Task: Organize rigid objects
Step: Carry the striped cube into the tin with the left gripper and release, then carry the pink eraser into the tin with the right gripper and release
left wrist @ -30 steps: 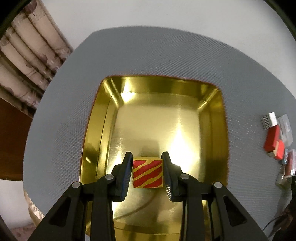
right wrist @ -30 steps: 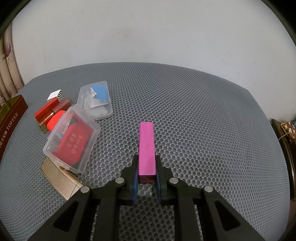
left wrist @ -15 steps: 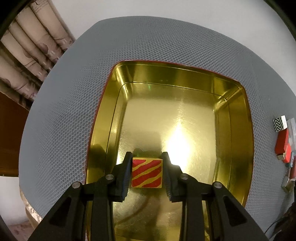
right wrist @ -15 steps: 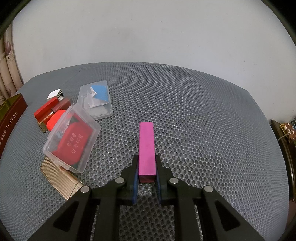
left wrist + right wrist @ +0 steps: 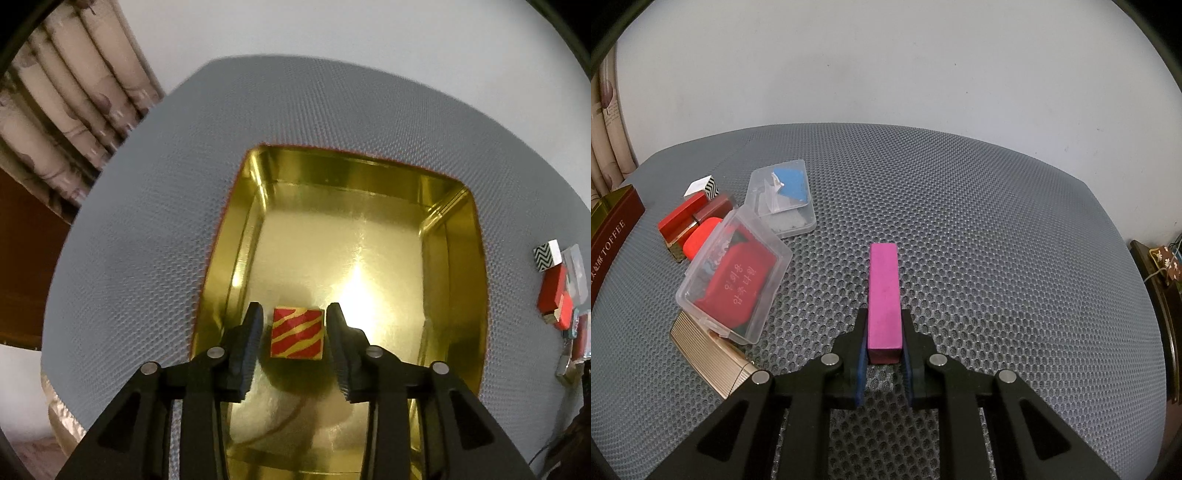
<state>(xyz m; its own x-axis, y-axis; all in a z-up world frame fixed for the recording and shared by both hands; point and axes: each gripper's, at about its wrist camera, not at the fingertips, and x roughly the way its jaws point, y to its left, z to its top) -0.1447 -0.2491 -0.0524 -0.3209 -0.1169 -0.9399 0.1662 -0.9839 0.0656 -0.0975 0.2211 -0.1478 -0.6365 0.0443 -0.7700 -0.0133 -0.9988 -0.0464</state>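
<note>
The grey mesh mat (image 5: 979,206) is mostly bare on the right-hand side, with all the clutter bunched up at around 9 to 10 o'clock from the right gripper (image 5: 884,354): a clear plastic case (image 5: 735,284) with something red inside carrying white Korean lettering that's too small to read properly, a second clear case (image 5: 781,201) behind it holding a blue piece, a couple of red boxes (image 5: 681,221), a little block with a black-and-white zigzag pattern (image 5: 703,187), and a ribbed gold bar (image 5: 709,356) poking out from under the first case at about 8 o'clock. At the far left edge is the dark red side of a tin (image 5: 611,232) with "TOFFEE" printed on it. Nothing sits between that gripper and the open mat ahead. It's clamped tight on the near end of a pink rectangular block (image 5: 884,295), which sticks straight out toward 12 o'clock. Over in the left wrist view, the left gripper (image 5: 295,339) points down into the gold tin tray (image 5: 463,280), and the red-and-yellow striped cube (image 5: 297,333) sits on the tray floor right between the fingers. The jaws are opening, with a visible gap on each side of the cube, so they're no longer gripping it. The rest of the tray floor, out toward 12 o'clock, is bare shiny metal.
</note>
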